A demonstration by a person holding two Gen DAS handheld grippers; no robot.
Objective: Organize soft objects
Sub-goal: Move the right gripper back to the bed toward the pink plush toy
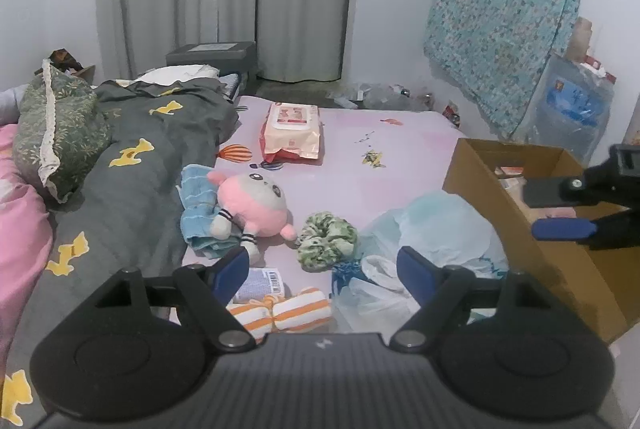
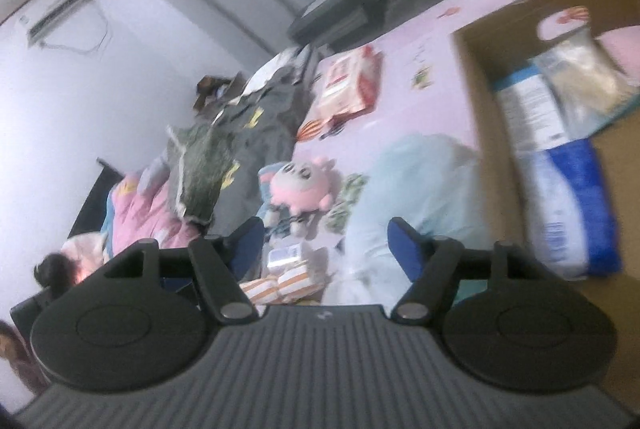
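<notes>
Nearest the left gripper, jaws apart and empty, lie striped orange rolls on the bed. Beyond sit a green scrunchie and pink plush. Right gripper hangs released beside the cardboard box.

Pink plush toy beside green scrunchie (touching); cardboard box right.

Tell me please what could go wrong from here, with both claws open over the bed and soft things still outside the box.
1. The thin plastic bag lies crumpled against the cardboard box; a claw may snag it or drag it.
2. The green scrunchie touches the pink plush toy, so one grab could shift both.
3. The right wrist view is blurred, so aim may be poor.
</notes>
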